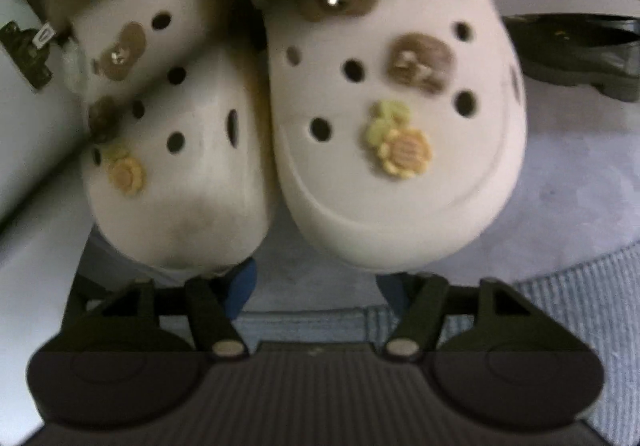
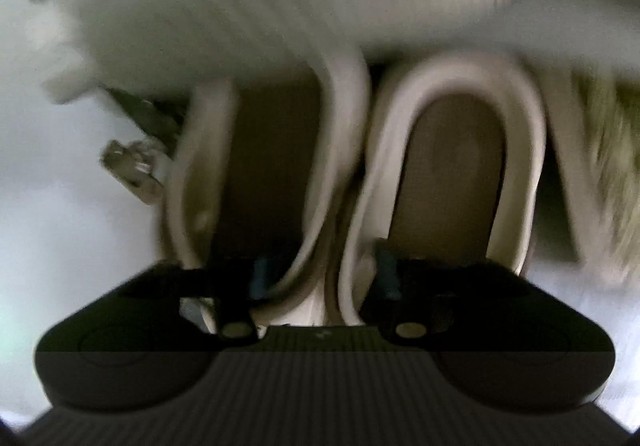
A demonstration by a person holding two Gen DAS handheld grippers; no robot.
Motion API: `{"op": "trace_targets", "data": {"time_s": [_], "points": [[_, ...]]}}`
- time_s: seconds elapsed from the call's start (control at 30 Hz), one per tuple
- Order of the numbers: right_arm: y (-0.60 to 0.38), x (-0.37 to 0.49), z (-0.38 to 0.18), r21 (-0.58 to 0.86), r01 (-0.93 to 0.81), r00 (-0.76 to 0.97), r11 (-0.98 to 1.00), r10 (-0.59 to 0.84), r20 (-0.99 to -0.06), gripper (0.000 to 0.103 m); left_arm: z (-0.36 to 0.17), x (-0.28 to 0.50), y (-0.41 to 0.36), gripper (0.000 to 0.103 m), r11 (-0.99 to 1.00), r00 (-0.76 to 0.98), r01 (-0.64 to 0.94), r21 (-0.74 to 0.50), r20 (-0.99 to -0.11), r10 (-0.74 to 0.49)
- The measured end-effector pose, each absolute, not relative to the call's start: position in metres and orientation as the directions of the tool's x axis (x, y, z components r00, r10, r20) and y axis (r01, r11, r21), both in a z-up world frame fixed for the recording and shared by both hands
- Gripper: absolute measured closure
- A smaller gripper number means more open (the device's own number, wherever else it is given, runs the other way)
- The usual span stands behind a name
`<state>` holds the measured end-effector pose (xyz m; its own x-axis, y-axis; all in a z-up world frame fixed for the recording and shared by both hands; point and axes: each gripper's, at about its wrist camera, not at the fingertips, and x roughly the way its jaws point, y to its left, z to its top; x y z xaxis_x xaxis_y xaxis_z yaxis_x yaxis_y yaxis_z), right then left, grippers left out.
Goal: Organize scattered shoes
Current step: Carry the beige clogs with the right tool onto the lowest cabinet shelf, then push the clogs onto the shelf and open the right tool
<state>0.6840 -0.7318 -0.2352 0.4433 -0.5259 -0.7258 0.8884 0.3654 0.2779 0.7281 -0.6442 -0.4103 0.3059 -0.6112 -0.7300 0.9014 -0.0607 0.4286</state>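
Two white clogs with sunflower and brown charms stand side by side, toes toward me in the left wrist view: the left clog (image 1: 176,150) leans against the right clog (image 1: 396,126). My left gripper (image 1: 316,286) is open just below their toes, its blue pads partly hidden under them, with only floor showing between. From the right wrist the same pair shows heel-first, left clog (image 2: 276,174) and right clog (image 2: 456,162). My right gripper (image 2: 324,274) is open, one finger inside each clog, and their adjoining inner walls lie between the pads.
A black chunky-soled shoe (image 1: 580,58) lies to the right of the clogs on a pale blue mat (image 1: 580,306). A white panel (image 1: 24,150) with a metal hinge (image 1: 28,50) stands at the left. A fuzzy yellowish shoe (image 2: 608,166) sits right of the heels.
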Motion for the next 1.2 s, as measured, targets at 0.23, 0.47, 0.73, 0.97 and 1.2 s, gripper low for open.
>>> {"op": "trace_targets", "data": {"time_s": [0.23,0.47,0.73,0.97,1.2], "points": [[-0.720,0.658,-0.225,0.314,0.821,0.542,0.476,-0.481,-0.689,0.019,-0.399,0.710,-0.631,0.024,-0.199,0.207,0.864,0.462,-0.687,-0.696],[-0.686,0.586,-0.217,0.346,0.840,0.540,0.419,-0.574,-0.616,0.019,-0.386,0.701,-0.630,0.017,-0.298,0.119,0.825,0.480,-0.664,-0.738],[-0.784,0.455,-0.218,0.521,0.838,0.508,0.163,-0.585,-0.633,0.019,-0.386,0.725,-0.630,0.015,-0.333,0.075,0.804,0.493,-0.640,-0.765],[-0.747,0.487,-0.316,0.835,0.479,0.673,-0.271,-0.497,-0.548,0.017,-0.366,0.734,-0.644,0.015,-0.325,0.067,0.831,0.451,-0.662,-0.747],[-0.756,0.579,-0.338,0.881,0.372,0.719,-0.291,-0.510,-0.472,0.026,-0.351,0.752,-0.657,0.022,-0.340,0.046,0.854,0.393,-0.709,-0.704]]}}
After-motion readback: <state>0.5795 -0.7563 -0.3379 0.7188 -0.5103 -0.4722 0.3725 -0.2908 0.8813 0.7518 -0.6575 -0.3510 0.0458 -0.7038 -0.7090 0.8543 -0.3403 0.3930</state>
